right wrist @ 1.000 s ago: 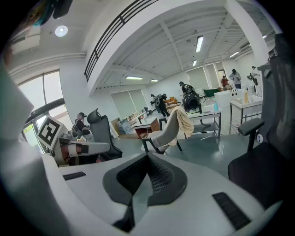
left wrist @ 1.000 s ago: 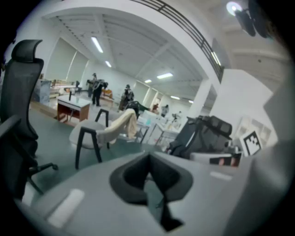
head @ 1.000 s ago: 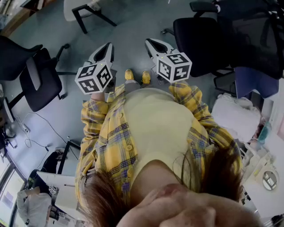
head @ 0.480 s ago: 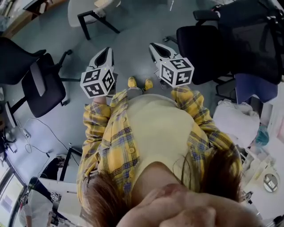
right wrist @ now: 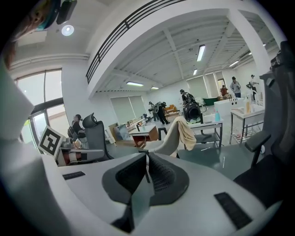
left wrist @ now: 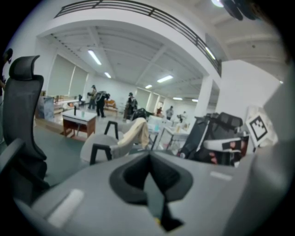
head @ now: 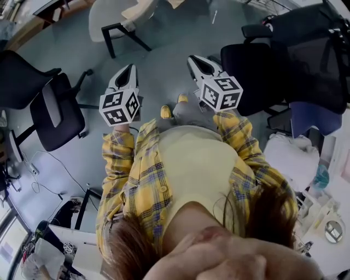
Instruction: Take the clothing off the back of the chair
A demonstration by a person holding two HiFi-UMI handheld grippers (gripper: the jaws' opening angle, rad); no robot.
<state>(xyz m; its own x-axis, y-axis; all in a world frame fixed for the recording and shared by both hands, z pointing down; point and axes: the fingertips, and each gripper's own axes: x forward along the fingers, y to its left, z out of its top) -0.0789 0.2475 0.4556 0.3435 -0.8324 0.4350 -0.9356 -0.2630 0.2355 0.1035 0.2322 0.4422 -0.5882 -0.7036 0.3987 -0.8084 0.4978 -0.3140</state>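
A cream garment (head: pixel 143 9) hangs over the back of a light grey chair (head: pixel 104 19) with black legs, at the top edge of the head view. The left gripper view shows the garment (left wrist: pixel 137 132) in the middle distance, and the right gripper view has it (right wrist: pixel 185 131) just right of centre. My left gripper (head: pixel 125 75) and right gripper (head: pixel 198 61) are held side by side above the grey floor, pointing toward that chair and well short of it. Both are shut with nothing between the jaws (left wrist: pixel 150 154) (right wrist: pixel 146 154).
A black office chair (head: pixel 52 109) stands at the left, and another black office chair (head: pixel 257 68) is close beside my right gripper. A white bundle (head: pixel 292 147) and a blue chair back (head: pixel 314 106) sit at the right. Cables (head: pixel 46 164) trail over the floor at lower left.
The person has stepped forward: the chair with the garment has slid further into the head view from the top. Both grippers have moved ahead with the body, still shut.
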